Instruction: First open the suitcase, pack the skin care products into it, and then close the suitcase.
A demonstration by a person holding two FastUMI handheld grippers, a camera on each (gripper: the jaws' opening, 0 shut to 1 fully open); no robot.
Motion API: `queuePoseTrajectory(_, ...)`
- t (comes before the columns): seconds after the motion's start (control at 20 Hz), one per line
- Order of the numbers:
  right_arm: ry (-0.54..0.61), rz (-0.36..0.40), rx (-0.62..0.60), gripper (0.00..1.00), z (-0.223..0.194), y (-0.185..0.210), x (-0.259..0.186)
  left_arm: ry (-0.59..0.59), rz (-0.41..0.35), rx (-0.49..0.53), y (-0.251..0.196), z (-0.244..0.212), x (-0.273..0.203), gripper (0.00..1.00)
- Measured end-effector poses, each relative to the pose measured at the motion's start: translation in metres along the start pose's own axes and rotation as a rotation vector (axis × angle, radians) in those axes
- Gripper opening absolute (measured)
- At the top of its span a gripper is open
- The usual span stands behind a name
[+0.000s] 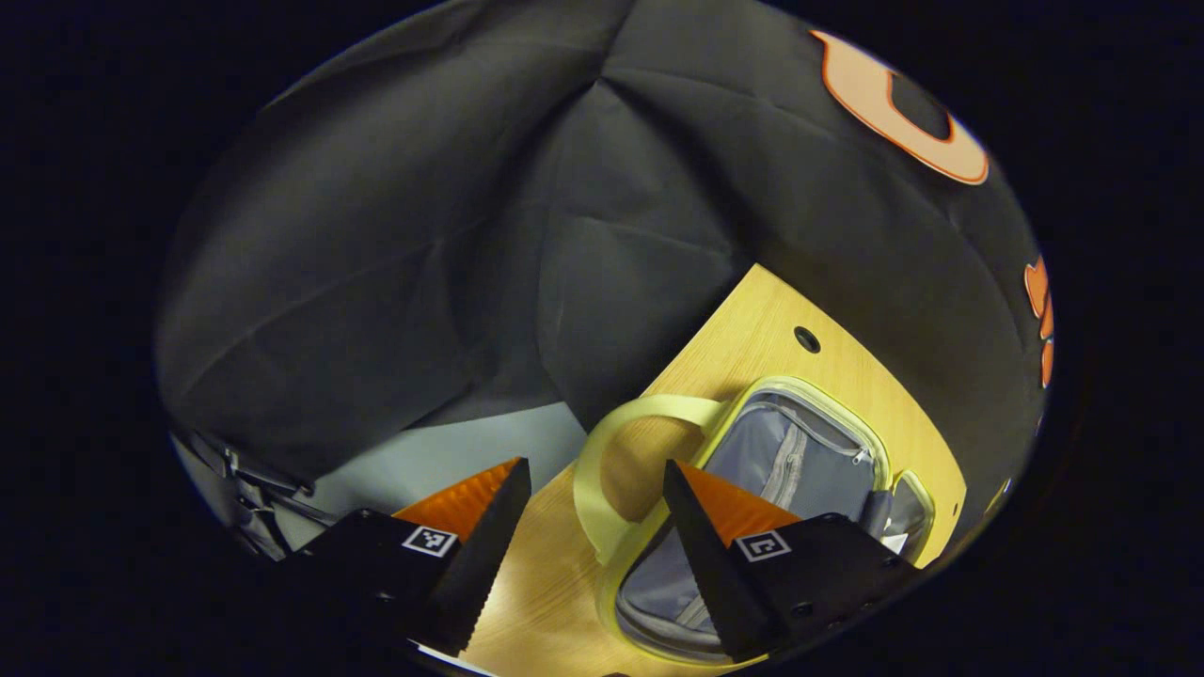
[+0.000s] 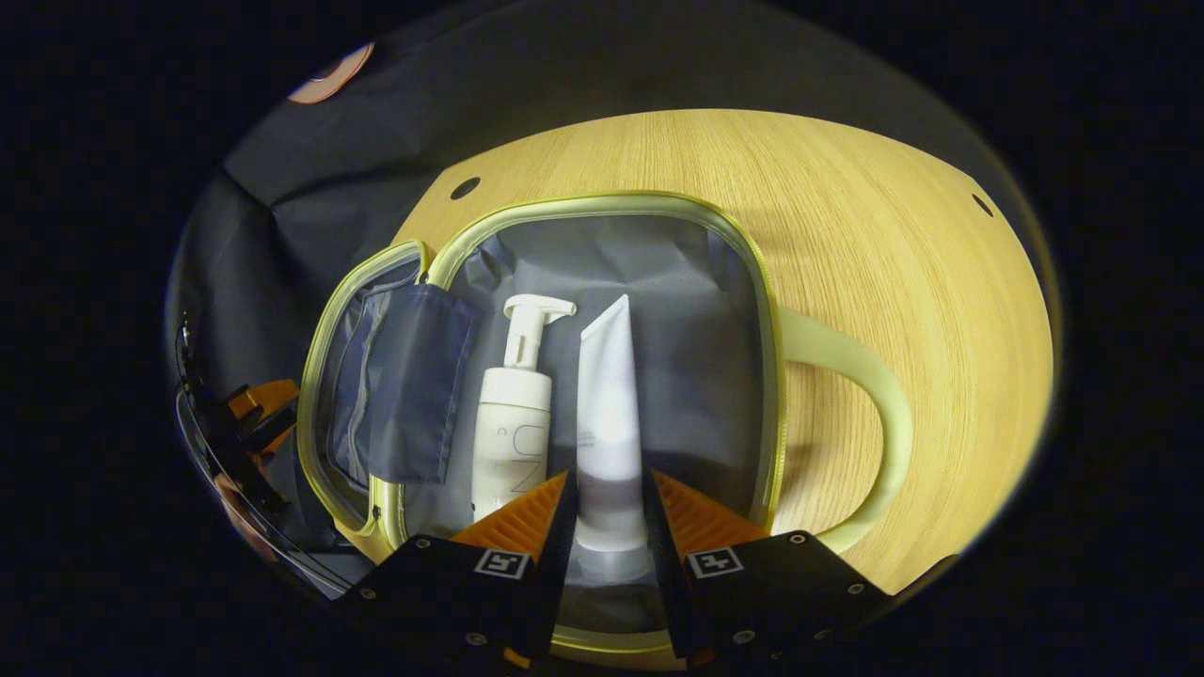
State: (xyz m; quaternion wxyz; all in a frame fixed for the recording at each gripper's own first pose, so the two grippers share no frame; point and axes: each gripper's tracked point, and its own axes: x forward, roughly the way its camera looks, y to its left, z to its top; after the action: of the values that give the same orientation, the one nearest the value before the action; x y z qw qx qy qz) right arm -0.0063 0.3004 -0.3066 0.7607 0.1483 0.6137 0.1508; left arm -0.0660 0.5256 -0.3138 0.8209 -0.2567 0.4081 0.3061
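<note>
Wooden bench (image 2: 894, 282), light-grained, with small dark round holes near its far corners. The open suitcase (image 2: 602, 209), a soft case with a pale yellow-green rim and grey lining, lies flat on the bench toward its left side in the right gripper view; its curved carry handle (image 2: 870, 376) rests on the wood, pointing toward the bench's right edge. The suitcase lid (image 2: 395, 395), hinged along the case's left side, is folded outward toward the bench's left edge and shows a grey inner pocket.

In the left gripper view the same bench (image 1: 781, 320) runs to a far corner against the dark cloth wall, and the suitcase (image 1: 809, 442) lies open with its handle (image 1: 611, 461) arching toward the camera.

Inside the main compartment, two skin care products lie side by side and lengthwise: a white pump bottle (image 2: 515, 414), pump head toward the far rim, and just right of it a white squeeze tube (image 2: 607, 404), crimped end toward the far rim and cap toward the near rim.

Right gripper (image 2: 607, 498): both fingers press the cap end of the tube, grasping it.

Left gripper (image 1: 593, 489): fingers spread wide and released, above the bench's near edge beside the handle, touching nothing.
</note>
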Motion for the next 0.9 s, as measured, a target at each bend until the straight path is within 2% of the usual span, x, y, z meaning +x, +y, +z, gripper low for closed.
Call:
queuePoseTrajectory(0.05, -0.016, 0.004, 0.011, 0.48, 0.004, 0.001, -0.002, 0.002, -0.009, -0.023, 0.004, 0.002, 0.008, 0.92)
queuePoseTrajectory(0.15, -0.067, 0.016, 0.03, 0.59, 0.016, 0.001, -0.013, 0.04, -0.042, -0.081, 0.004, -0.003, 0.016, 0.91)
queuePoseTrajectory(0.2, -0.089, 0.019, 0.042, 0.7, 0.02, 0.0, -0.022, 0.058, -0.05, -0.103, 0.004, -0.006, 0.022, 0.78)
queuePoseTrajectory(0.25, -0.111, 0.024, 0.056, 0.74, 0.024, -0.001, -0.029, 0.069, -0.057, -0.126, 0.005, -0.007, 0.027, 0.79)
queuePoseTrajectory(0.3, -0.135, 0.021, 0.065, 0.83, 0.027, -0.002, -0.037, 0.079, -0.067, -0.143, 0.006, -0.009, 0.029, 0.71)
queuePoseTrajectory(0.35, -0.167, 0.018, 0.068, 0.86, 0.032, -0.005, -0.045, 0.092, -0.082, -0.157, 0.004, -0.009, 0.026, 0.58)
queuePoseTrajectory(0.4, -0.204, 0.007, 0.067, 0.92, 0.036, -0.009, -0.056, 0.111, -0.101, -0.165, 0.0, -0.014, 0.031, 0.55)
queuePoseTrajectory(0.45, -0.241, -0.004, 0.067, 0.95, 0.04, -0.015, -0.067, 0.126, -0.106, -0.167, -0.002, -0.019, 0.038, 0.54)
queuePoseTrajectory(0.5, -0.276, -0.012, 0.067, 0.96, 0.044, -0.018, -0.077, 0.149, -0.079, -0.173, 0.0, -0.027, 0.05, 0.42)
queuePoseTrajectory(0.55, -0.314, -0.023, 0.067, 0.96, 0.049, -0.024, -0.089, 0.181, -0.082, -0.164, 0.002, -0.028, 0.033, 0.3)
queuePoseTrajectory(0.6, -0.352, -0.036, 0.064, 0.96, 0.052, -0.028, -0.101, 0.178, -0.087, -0.161, 0.002, -0.026, 0.034, 0.25)
queuePoseTrajectory(0.65, -0.389, -0.049, 0.062, 0.96, 0.056, -0.034, -0.114, 0.174, -0.096, -0.16, 0.002, -0.024, 0.036, 0.26)
queuePoseTrajectory(0.7, -0.431, -0.065, 0.061, 0.96, 0.059, -0.038, -0.125, 0.171, -0.101, -0.157, -0.001, -0.021, 0.037, 0.15)
queuePoseTrajectory(0.85, -0.549, -0.127, 0.063, 0.96, 0.068, -0.058, -0.163, 0.151, -0.132, -0.139, -0.005, -0.019, 0.032, 0.17)
queuePoseTrajectory(0.9, -0.582, -0.162, 0.062, 0.96, 0.069, -0.069, -0.173, 0.14, -0.143, -0.126, -0.008, -0.016, 0.032, 0.11)
